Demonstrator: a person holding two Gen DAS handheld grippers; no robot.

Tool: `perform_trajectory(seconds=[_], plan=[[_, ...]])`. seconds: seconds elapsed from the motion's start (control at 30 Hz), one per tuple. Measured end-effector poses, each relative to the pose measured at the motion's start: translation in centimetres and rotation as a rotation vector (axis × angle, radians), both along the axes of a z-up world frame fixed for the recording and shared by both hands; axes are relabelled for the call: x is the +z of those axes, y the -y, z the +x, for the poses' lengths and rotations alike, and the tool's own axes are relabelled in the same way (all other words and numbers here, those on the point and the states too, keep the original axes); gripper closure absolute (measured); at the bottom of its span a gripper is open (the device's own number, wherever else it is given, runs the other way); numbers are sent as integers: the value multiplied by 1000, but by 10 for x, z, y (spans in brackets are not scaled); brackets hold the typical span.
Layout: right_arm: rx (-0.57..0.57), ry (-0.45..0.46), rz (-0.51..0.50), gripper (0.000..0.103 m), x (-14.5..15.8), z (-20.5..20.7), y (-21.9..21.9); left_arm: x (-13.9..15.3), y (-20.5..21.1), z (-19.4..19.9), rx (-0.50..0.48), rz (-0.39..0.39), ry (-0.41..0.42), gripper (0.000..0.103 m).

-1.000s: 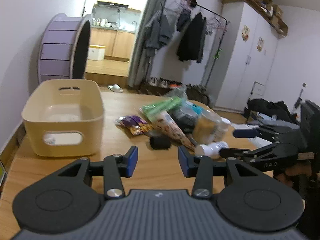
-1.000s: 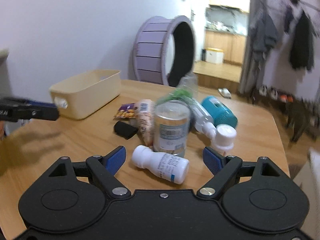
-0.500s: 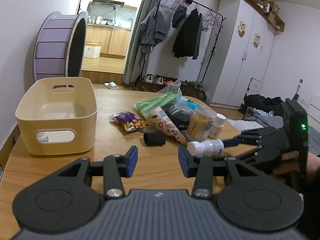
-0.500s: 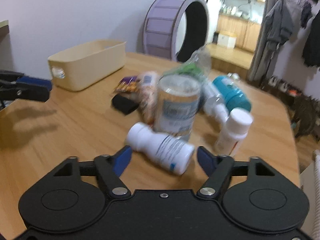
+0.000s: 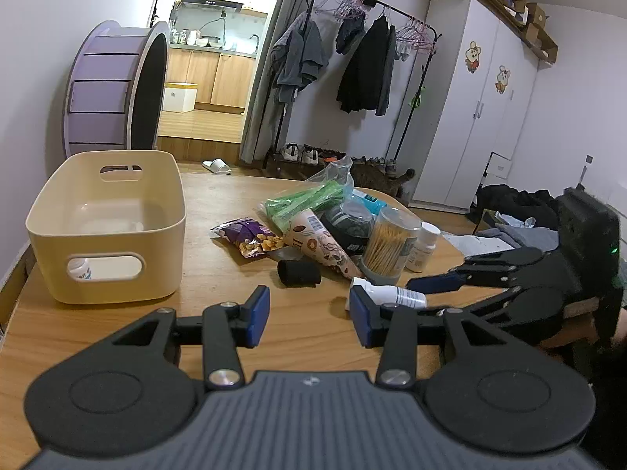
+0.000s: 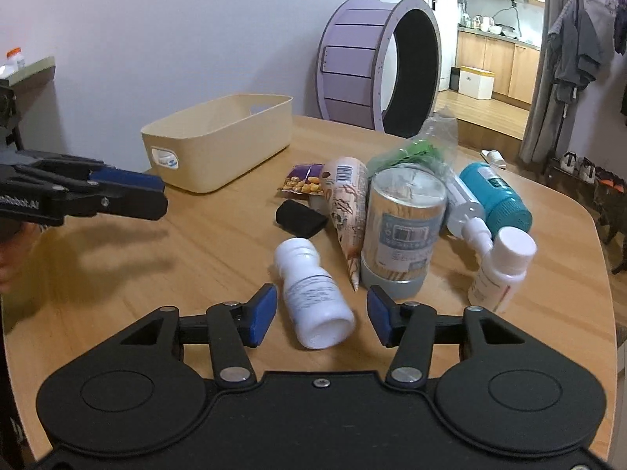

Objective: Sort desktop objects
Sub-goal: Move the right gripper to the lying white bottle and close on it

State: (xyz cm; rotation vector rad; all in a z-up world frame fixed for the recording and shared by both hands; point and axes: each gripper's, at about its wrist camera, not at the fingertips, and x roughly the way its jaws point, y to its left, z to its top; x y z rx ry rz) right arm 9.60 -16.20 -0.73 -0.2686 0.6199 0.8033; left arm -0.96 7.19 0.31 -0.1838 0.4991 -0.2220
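A white pill bottle [image 6: 313, 293] lies on its side on the wooden table [image 6: 196, 258], between the blue pads of my right gripper [image 6: 322, 318]. The jaws are closing, with a thin gap still showing on each side of the bottle. In the left wrist view the same bottle [image 5: 388, 295] lies below the right gripper's upper finger [image 5: 431, 284]. My left gripper [image 5: 309, 315] hovers over bare wood, open, with nothing between its pads. A beige bin [image 5: 106, 258] stands at the table's left, and a white bottle [image 5: 80, 270] shows through its handle slot.
Behind the lying bottle is a pile: a toothpick jar [image 6: 403, 231], a cone wrapper [image 6: 345, 203], a black roll [image 6: 299, 219], a purple snack pack [image 6: 303, 180], a teal bottle [image 6: 495, 196] and a small upright white bottle [image 6: 501, 270]. The left gripper [image 6: 149, 192] reaches in from the left.
The right gripper's jaws have narrowed around the lying white bottle, and it has tipped down closer to it. The left gripper has stayed put.
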Motion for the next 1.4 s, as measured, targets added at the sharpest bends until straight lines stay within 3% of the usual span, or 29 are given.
perform_trajectory(seconds=[0.3,0.37,0.43,1.0,1.1,1.17,1.4], plan=[[27,-27,-50,53,-15,1,-10,1,-1,-3,0,-3,-2,59],[22,-27,-43,65,-15,0,-9,2,-2,-2,2,-8,-2,59],[14,-33,-35,67,-14,1,-7,2,-3,-2,4,-8,-1,59],[34,-5,-43,62,-16,-4,-12,0,-3,1,8,-28,-17,59],[35,-1,-42,58,-17,-4,-13,-1,-3,1,7,-34,-20,59],[28,4,-45,47,-17,-5,-13,-1,-3,0,9,-32,-20,58],[39,-11,-37,52,-17,-5,-14,-1,-4,0,15,-34,-24,58]])
